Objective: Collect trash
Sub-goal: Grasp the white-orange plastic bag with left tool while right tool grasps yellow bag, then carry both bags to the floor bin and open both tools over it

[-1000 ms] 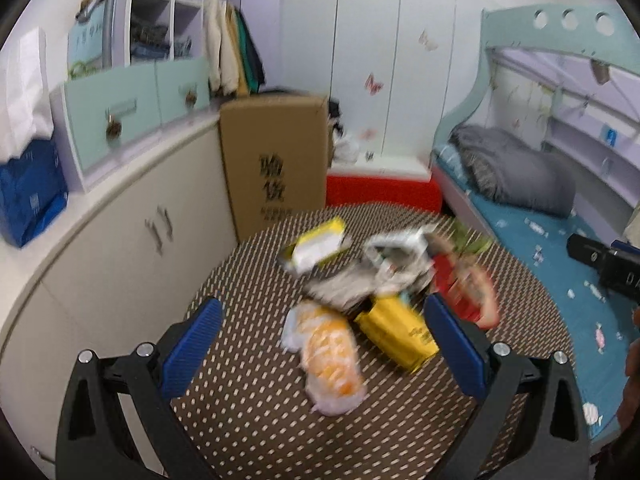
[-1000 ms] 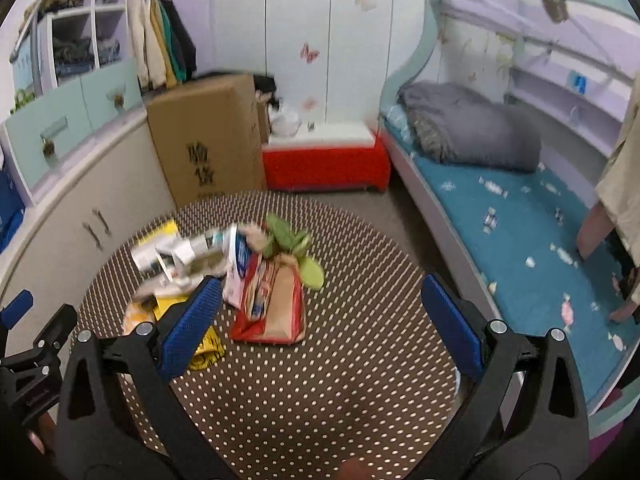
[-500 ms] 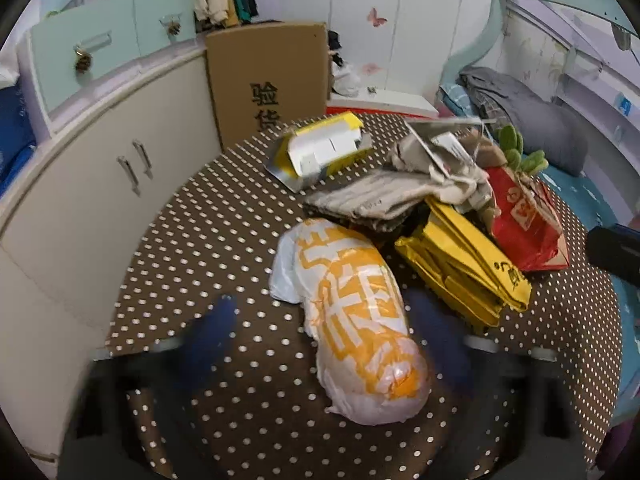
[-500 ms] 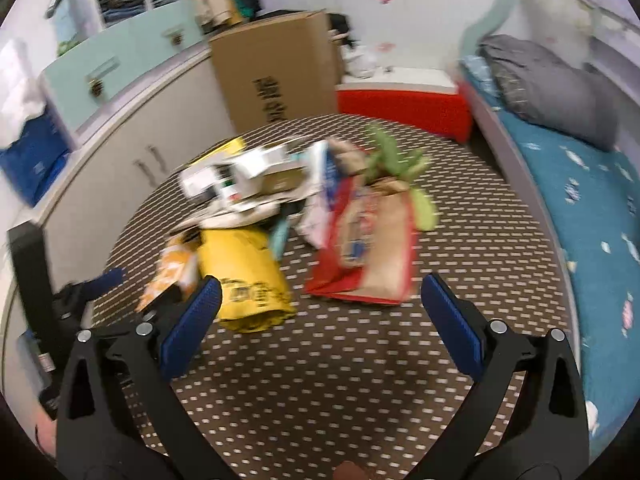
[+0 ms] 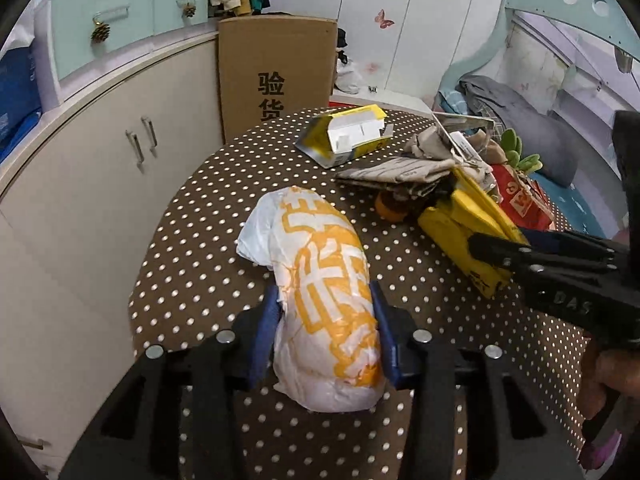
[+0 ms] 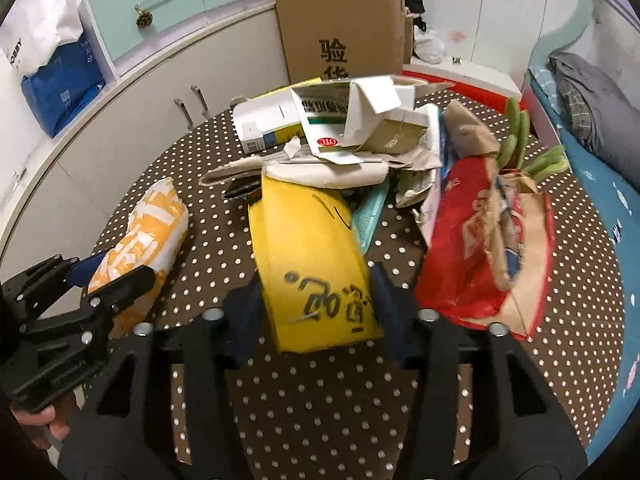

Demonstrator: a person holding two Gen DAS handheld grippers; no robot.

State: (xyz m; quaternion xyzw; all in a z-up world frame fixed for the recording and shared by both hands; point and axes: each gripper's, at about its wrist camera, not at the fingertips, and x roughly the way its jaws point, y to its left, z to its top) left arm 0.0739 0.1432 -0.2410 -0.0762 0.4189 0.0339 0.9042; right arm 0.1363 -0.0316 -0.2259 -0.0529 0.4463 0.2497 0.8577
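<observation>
On the brown dotted round table [image 5: 192, 248] lies a heap of trash. My left gripper [image 5: 324, 320] is closing around the near end of a white and orange plastic bag [image 5: 320, 264], and its blue pads [image 5: 266, 320] touch both sides. My right gripper [image 6: 316, 304] is closing on a yellow bag [image 6: 304, 240] with black writing, one pad at each edge. Behind lie a red and brown bag [image 6: 480, 248], torn white cartons [image 6: 340, 120], crumpled paper and a green piece [image 6: 520, 140]. Each gripper shows in the other's view: the left gripper [image 6: 100, 280] and the right gripper [image 5: 504, 248].
A tall cardboard box [image 5: 276, 72] stands behind the table. Beige cabinets [image 5: 100, 168] curve along the left, with a blue bag [image 6: 60, 84] on top. A bed [image 6: 592, 184] with a grey blanket runs along the right. A person's hand [image 5: 616, 376] holds the right gripper.
Both grippers came down and forward to the table. The left jaws closed around the white and orange bag. The right jaws went from wide open to closed around the yellow bag.
</observation>
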